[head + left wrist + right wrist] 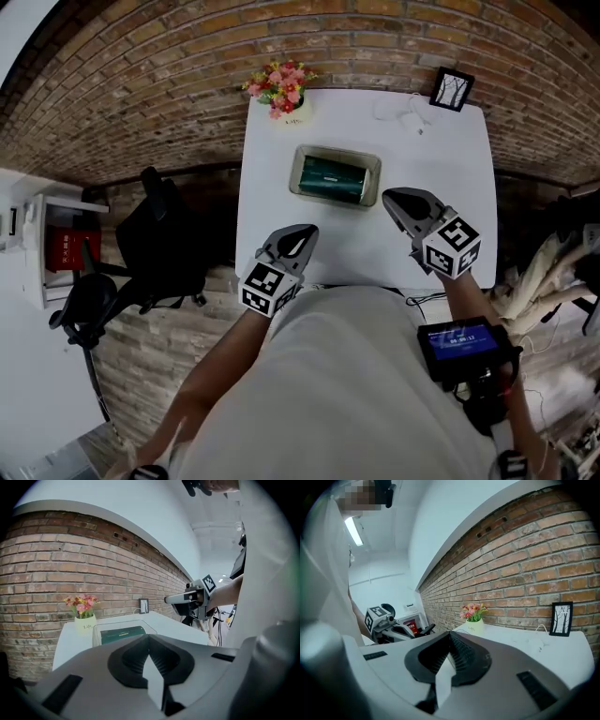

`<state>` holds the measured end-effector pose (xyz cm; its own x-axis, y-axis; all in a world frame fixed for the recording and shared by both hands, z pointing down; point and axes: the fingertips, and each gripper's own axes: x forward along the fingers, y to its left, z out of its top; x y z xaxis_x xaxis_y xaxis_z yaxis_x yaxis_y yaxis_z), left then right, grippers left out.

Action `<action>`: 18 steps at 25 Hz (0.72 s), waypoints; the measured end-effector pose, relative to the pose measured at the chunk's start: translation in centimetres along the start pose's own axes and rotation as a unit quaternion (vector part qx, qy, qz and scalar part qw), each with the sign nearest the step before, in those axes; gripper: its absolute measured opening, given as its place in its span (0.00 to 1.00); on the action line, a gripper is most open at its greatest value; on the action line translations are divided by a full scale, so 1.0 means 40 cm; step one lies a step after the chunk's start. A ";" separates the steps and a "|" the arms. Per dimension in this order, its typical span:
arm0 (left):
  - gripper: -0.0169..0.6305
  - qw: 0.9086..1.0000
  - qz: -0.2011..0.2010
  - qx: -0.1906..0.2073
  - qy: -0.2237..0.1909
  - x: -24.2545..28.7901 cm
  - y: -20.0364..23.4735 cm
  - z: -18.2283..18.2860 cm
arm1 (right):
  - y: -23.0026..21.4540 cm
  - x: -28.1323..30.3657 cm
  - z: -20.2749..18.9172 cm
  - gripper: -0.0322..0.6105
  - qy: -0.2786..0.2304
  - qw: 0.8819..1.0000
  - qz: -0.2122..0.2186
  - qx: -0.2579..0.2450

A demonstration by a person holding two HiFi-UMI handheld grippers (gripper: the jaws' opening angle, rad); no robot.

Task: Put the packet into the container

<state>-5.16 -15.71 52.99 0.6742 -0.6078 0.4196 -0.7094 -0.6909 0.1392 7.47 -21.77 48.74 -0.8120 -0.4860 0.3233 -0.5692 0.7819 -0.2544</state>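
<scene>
Dark green packet blurry inside clear plastic container, ahead of left claw, right claw, both closed tight, empty, white table, red brick wall

A red brick wall fills the top and left of the head view. Against it stands a white table with a pot of pink and red flowers at its upper left corner and a small black picture frame at its upper right. A black chair and a white shelf unit sit at the left edge, and a strip light glows at the upper left of the right gripper view.
</scene>
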 end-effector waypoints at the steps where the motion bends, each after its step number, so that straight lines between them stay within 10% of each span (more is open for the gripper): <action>1: 0.04 1.000 -0.004 0.000 0.000 0.004 -0.007 0.003 | 0.005 -0.008 -0.008 0.07 -0.001 1.000 -0.003 0.003; 18: 0.04 0.999 -0.037 0.015 0.012 0.043 -0.057 0.007 | 0.059 -0.052 -0.106 0.07 -0.012 0.999 -0.032 0.021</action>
<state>-2.32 -15.28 53.14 0.7187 -0.5457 0.4309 -0.6516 -0.7449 0.1433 8.37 -17.25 51.32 -0.7762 -0.5444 0.3182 -0.6249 0.7316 -0.2727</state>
